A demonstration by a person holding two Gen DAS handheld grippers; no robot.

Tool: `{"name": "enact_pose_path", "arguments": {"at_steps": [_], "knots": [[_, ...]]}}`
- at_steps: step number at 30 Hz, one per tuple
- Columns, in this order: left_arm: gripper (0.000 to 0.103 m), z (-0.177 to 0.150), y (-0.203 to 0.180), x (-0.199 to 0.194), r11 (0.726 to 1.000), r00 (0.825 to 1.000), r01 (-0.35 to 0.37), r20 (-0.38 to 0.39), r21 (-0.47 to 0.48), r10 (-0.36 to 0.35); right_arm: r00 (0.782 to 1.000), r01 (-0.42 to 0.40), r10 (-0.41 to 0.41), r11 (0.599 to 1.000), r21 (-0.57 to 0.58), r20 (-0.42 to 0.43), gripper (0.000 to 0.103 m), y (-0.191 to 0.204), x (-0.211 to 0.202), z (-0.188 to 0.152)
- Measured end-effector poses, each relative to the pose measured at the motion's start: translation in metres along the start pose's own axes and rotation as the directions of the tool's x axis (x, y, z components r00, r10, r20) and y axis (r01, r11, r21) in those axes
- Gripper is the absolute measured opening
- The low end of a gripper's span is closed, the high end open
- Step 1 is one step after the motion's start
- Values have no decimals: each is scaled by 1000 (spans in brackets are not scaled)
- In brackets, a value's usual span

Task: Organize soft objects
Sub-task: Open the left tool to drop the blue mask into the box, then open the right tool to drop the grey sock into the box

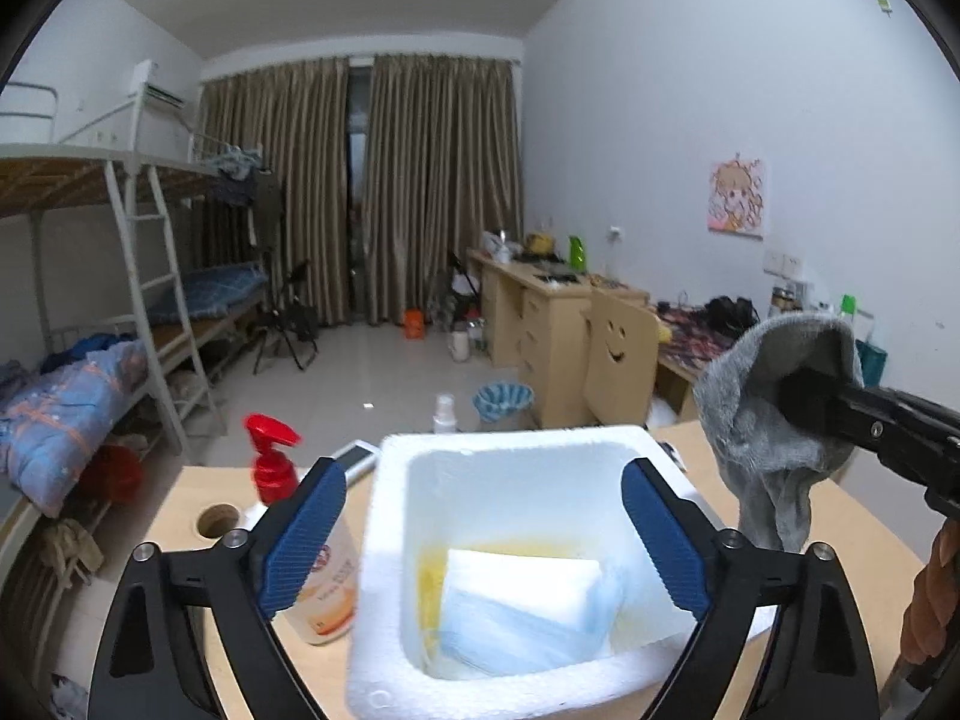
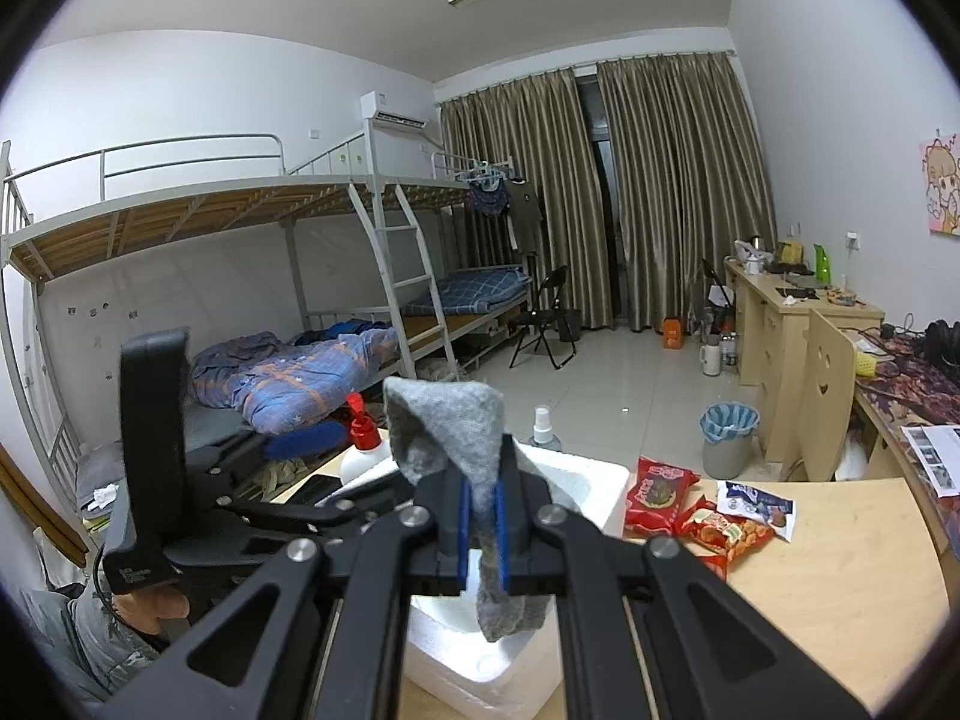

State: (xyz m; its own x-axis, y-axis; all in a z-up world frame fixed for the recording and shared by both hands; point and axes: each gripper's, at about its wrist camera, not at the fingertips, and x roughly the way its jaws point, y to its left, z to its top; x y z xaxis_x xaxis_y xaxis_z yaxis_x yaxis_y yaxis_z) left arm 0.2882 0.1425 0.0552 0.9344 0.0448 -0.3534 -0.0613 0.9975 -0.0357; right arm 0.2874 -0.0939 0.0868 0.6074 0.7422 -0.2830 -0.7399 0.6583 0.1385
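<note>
Pinching a grey sock [image 2: 456, 420] between blue pads [image 2: 501, 531], w/ right gripper [image 2: 482, 531] pressed nearly together on the fabric, cuff sticking up past the tips, toe end dangling below — apparently being carried over the white foam box [image 2: 591, 480] for dropping in w/ the other soft things. Standing spread wide over that same box, empty, no fabric between the pads: left gripper [image 1: 483, 534], its blue fingers [image 1: 303, 540] framing the box opening, prob. because its own load is already inside. Lying at the box bottom: a blue face mask [image 1: 510, 630] under a white folded pad [image 1: 528, 579], a yellowish stain along the inner wall. Sitting just left of the box, on the light wooden table [image 1: 180, 516]: a red-capped pump bottle [image 1: 273, 462] & a small clear spray bottle [image 1: 445, 411] behind the far rim. Showing only in the left wrist view: box contents, plus the sock [image 1: 774, 420] from the side, draped over the black tips of the right gripper [image 1: 804, 396], to the right of the box & above table level. Showing only in the right wrist view: the pinch itself, red snack packets [image 2: 660, 489] & a blue-white wrapper [image 2: 756, 507] lying right of the box, near but apart — not soft goods, likely staying put. Also there: left gripper [image 2: 300, 441] seen side-on, reaching in from the left. Still pending, by the look of it: getting the sock into the box.
</note>
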Motion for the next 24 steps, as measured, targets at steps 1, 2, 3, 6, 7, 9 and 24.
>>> {"name": "enact_pose_path", "arguments": {"at_steps": [1,2,3,6,7,9,24], "knots": [[99,0,1,-2,1000,1000,-3,4,4,3,1000,0,0,1000,0,1,9,0,0,0],[100,1,1,-4,1000,1000,-8,10,8,8,1000,1,-1,1000,1,1,9,1,0,1],[100,0,2,-6,1000,1000,-15,19,10,15,1000,2,-2,1000,1,0,9,1,0,0],[100,0,3,-10,999,999,-30,32,22,29,1000,2,-2,1000,-3,0,9,0,0,0],[100,0,3,-11,999,999,-38,35,31,37,1000,0,0,1000,0,1,9,-1,0,0],[100,-1,3,-14,997,997,-60,46,51,57,1000,0,0,1000,-3,0,9,-1,0,0],[100,-8,36,-26,996,994,-86,68,7,85,1000,8,-9,999,-40,-19,9,16,18,9]]}}
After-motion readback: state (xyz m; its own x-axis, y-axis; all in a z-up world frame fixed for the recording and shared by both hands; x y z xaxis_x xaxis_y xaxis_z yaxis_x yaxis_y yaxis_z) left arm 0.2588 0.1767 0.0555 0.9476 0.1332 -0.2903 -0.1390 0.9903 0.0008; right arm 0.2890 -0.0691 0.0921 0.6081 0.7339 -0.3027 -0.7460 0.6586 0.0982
